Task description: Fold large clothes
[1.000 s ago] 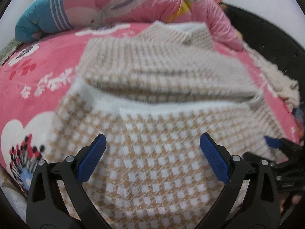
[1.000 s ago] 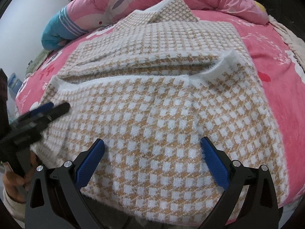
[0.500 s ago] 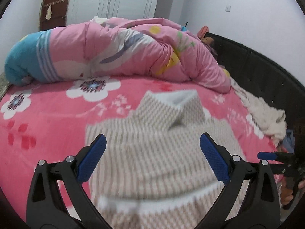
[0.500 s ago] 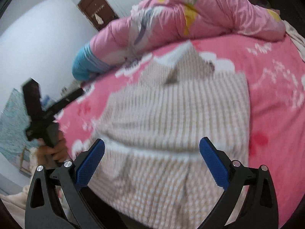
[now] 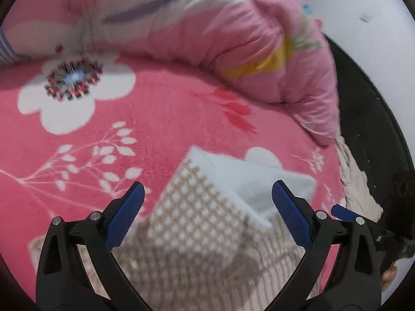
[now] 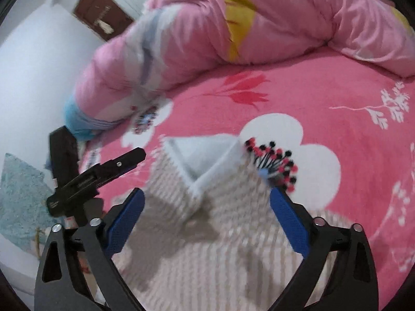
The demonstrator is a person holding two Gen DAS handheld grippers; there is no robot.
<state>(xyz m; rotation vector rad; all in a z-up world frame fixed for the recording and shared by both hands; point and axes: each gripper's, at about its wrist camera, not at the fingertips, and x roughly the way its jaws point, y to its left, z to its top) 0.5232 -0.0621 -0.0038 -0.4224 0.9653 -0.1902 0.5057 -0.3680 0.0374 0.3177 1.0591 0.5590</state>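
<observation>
Both views have swept forward along the bed. A second ago each looked down on the broad body of the tan-and-white checked sweater (image 5: 197, 223), which filled the frame. Now only its collar end shows, the white collar (image 5: 249, 181) lying between the spread blue pads of the left gripper (image 5: 207, 204). The pink floral blanket (image 5: 160, 119) and the rolled pink quilt (image 5: 233, 33) fill far more of each view than before. The right gripper (image 6: 206, 208) has just been closing slightly; its jaws remain wide apart with nothing gripped, the collar showing beyond them. The left gripper now appears higher at the left edge of the right view.
</observation>
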